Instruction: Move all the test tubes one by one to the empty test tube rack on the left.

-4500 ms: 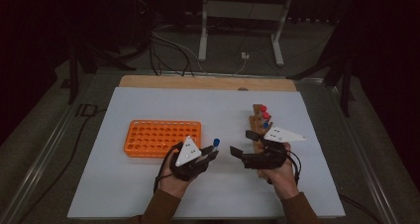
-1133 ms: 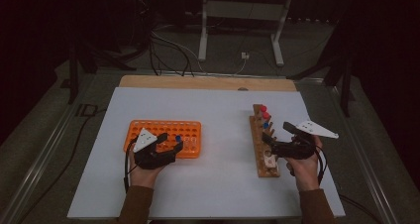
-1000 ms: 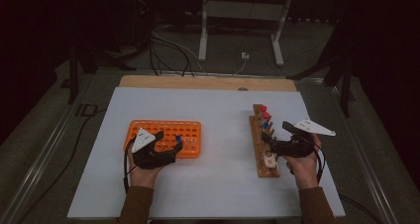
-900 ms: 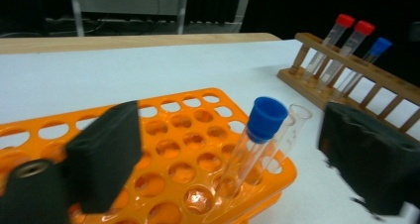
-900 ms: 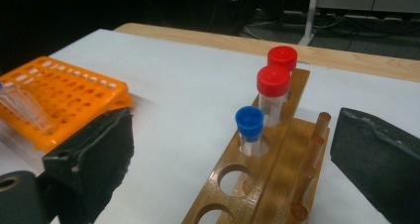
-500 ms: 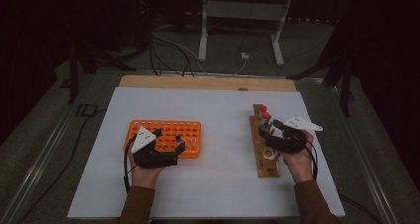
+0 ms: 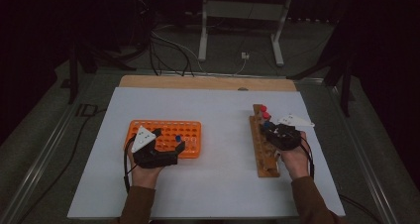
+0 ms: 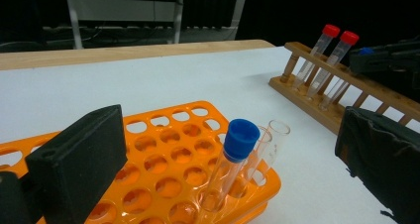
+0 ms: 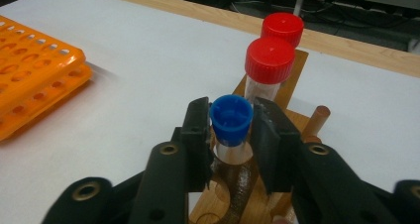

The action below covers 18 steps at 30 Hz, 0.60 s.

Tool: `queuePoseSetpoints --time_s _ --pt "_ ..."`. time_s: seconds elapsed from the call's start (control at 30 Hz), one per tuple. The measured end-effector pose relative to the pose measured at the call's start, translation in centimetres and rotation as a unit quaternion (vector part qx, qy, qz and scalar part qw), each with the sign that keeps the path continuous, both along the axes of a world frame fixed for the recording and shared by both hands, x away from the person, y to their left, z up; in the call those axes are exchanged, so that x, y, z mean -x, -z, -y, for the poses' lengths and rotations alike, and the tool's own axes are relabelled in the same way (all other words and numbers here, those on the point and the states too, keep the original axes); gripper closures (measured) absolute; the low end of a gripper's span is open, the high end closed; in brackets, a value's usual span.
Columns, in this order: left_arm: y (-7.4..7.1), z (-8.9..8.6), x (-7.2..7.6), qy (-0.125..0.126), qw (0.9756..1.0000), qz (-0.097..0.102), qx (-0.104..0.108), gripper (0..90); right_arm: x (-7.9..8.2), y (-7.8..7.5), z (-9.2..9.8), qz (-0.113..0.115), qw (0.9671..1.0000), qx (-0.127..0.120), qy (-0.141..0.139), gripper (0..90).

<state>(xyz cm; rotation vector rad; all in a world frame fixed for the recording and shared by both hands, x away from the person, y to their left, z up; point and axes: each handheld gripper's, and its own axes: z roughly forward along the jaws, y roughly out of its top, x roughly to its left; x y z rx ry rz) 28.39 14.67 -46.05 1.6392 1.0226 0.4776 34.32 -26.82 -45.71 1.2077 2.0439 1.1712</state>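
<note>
My left gripper (image 7: 169, 139) hovers over the orange tube rack (image 7: 148, 130). Its jaws have just opened wide and stand open. A blue-capped tube (image 8: 241, 139) stands in that rack (image 8: 168, 135) between the jaws, untouched. My right gripper (image 7: 269, 126) is at the wooden rack (image 7: 258, 149). Its jaws have just been closing, and the right gripper (image 9: 231, 130) is now shut on a blue-capped tube (image 9: 231, 116) that stands in the wooden rack (image 9: 297, 120). Two red-capped tubes (image 9: 270, 60) stand just behind it.
Two uncapped glass tubes (image 8: 277, 135) stand beside the blue-capped one in the orange rack. The white table mat (image 7: 218, 110) lies between the two racks. A wooden strip (image 7: 198, 81) runs along the far edge. Cables and a metal stand (image 7: 237, 16) lie on the floor beyond.
My right gripper has moved in over the wooden rack, sunk a little and closed around the blue-capped tube. The left hand has stayed at the orange rack and its jaws have spread.
</note>
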Motion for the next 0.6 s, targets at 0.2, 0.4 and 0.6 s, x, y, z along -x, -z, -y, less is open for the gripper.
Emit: queuePoseSetpoints --time_s 0.2,0.4,0.6 --pt "0.02 -0.01 -0.02 0.001 1.0000 -0.002 0.001 0.3 -0.11 0.29 -0.34 -0.006 1.0000 0.007 0.002 71.9" --pt "0.11 -0.03 -0.07 0.000 1.0000 -0.006 0.005 0.3 -0.10 0.33 -0.41 -0.003 0.9999 0.008 0.009 75.0" --pt "0.17 0.13 -0.07 0.001 1.0000 -0.007 0.005 0.3 0.13 -0.07 -0.20 0.004 0.9999 -0.003 0.011 75.2"
